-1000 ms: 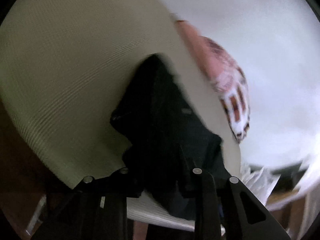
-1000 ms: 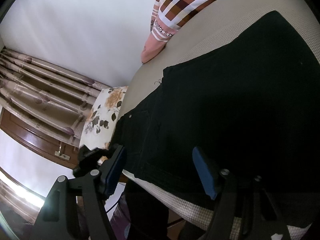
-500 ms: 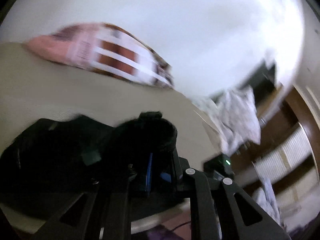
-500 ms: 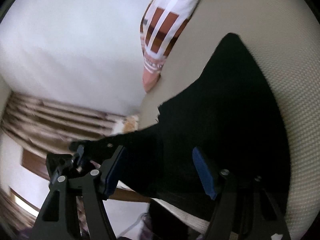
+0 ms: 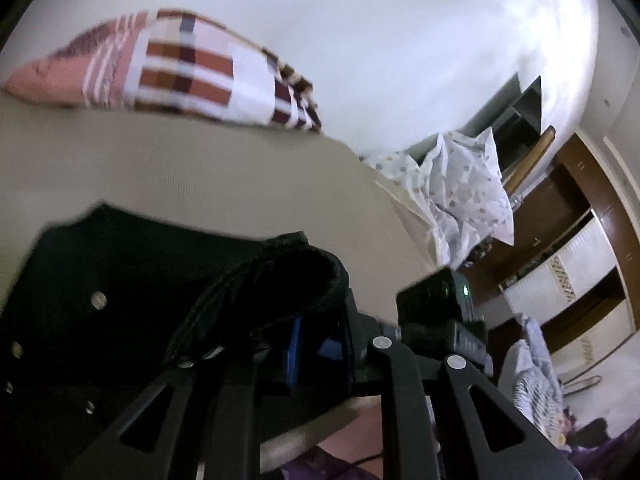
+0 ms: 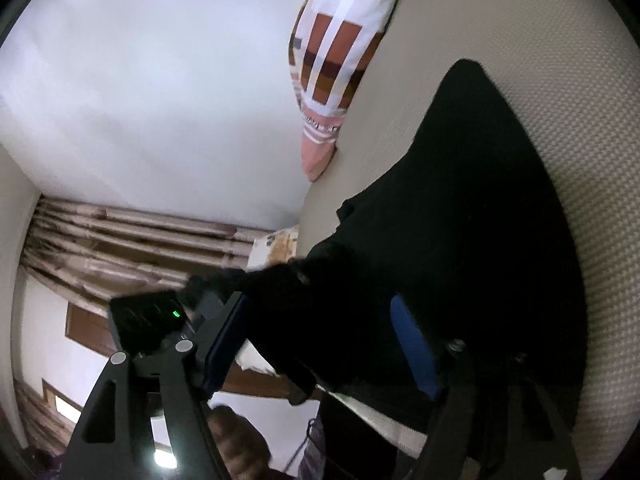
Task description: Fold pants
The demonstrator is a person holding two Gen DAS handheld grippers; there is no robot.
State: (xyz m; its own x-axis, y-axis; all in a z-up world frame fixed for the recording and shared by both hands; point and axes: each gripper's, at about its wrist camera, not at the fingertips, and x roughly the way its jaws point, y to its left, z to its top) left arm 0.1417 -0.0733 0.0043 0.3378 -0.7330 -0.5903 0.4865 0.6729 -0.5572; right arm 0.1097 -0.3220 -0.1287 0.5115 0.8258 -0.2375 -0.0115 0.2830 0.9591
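While holding with the left gripper [image 5: 316, 344] clenched on a bunched edge of the pants [image 5: 120, 280], could lose that thick roll from the narrow pads. Could also snag it on the right gripper [image 6: 320, 340], spread wide around the same dark bundle and not visibly pinching it. Might skew the fold if tugged unevenly. Mostly flat on the beige bed [image 5: 200, 184], lower left of the left wrist view, below the striped pillow [image 5: 180, 72]. Humped at lower centre. Black, heavy-looking, dotted with small metal rivets.
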